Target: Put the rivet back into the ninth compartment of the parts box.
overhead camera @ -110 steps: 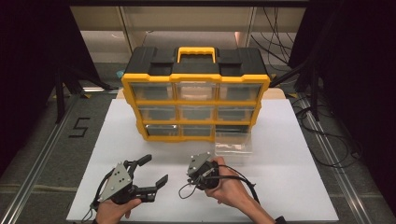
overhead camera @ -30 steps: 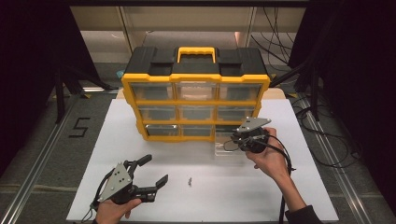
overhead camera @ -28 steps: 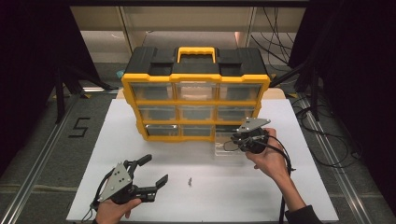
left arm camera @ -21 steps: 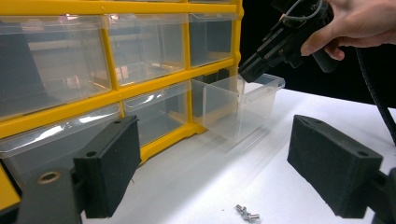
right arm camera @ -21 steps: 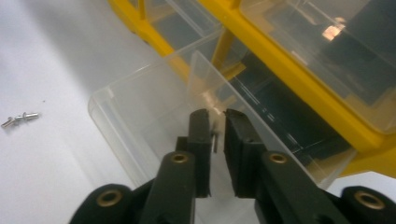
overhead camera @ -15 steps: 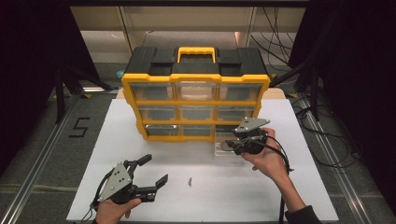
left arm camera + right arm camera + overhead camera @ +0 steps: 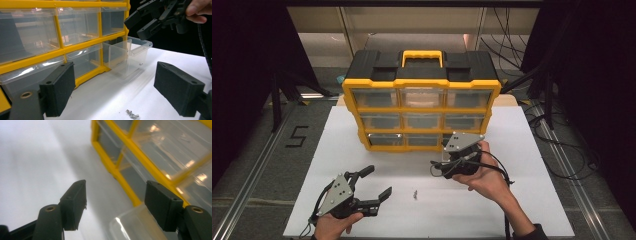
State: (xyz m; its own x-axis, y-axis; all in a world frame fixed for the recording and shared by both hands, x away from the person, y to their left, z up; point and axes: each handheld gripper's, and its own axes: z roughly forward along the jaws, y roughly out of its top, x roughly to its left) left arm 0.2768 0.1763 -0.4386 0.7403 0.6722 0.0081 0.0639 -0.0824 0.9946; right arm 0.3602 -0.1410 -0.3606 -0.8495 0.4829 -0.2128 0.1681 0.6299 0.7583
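A yellow and black drawer cabinet [image 7: 422, 100] stands at the back of the white table [image 7: 522, 200]. Its bottom right clear drawer [image 7: 130, 53] is pulled out and looks empty. My right gripper [image 7: 437, 167] hovers over that drawer's front, pointing left. Its jaws have just been opening, and in the right gripper view the gripper [image 7: 115, 205] has nothing between them, with the drawer's rim [image 7: 130, 225] below. My left gripper [image 7: 379, 181] rests open near the front left, also empty [image 7: 117, 92]. A few small screws [image 7: 415, 193] lie between the two hands.
The cabinet's other clear drawers [image 7: 80, 22] are pushed in. The right gripper's cable [image 7: 499, 167] trails over the hand. Black floor rails and cables flank the table. A "5" mark [image 7: 297, 136] is on the floor at left.
My right gripper has moved left and toward the table's front from the drawer's right side, and its jaws have spread apart. The left gripper has stayed put.
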